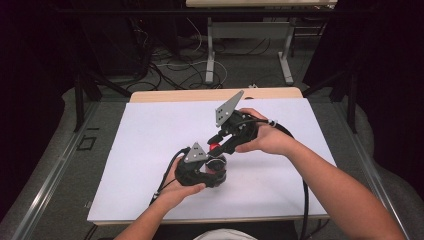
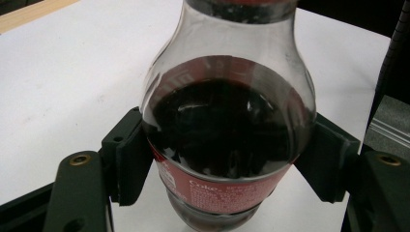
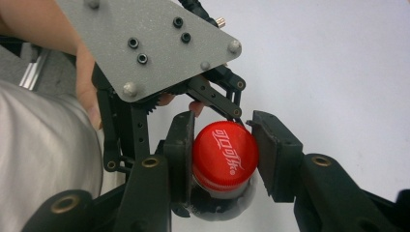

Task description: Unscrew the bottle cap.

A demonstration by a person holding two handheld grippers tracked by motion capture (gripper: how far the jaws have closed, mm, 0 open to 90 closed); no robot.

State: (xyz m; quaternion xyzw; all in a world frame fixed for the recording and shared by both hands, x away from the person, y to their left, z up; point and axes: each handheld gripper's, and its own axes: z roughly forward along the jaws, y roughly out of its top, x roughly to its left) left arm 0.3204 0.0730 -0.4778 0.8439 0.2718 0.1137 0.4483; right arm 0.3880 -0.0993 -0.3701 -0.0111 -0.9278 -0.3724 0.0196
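The bottle [image 2: 227, 140] stood upright near the middle of the white table [image 1: 140, 150], dark cola filling it to the shoulder. The left gripper [image 2: 227, 164] was clamped on its body, one pad pressed against each side at the red label, steadying it. The right gripper [image 3: 223, 162] came in from above with its jaws about the red cap [image 3: 225, 157]. The left-hand pad lay against the cap's rim; at the other pad a thin sliver of gap seemed to remain, though the angle made that hard to judge, so I could not tell whether the grip was fully closed. In the high view the two tools met over the bottle, the left hand [image 1: 175, 192] low and near the person, the right hand [image 1: 267, 137] reaching in from farther back.

The step in hand looked to be uncapping: body held, cap being taken. The next move would call for a firm squeeze on the cap, then a twist about the bottle's axis while the left tool resisted the turn. A slack hold would likely slip on the ribbed rim, and a tilted pull could tip or shake the cola.
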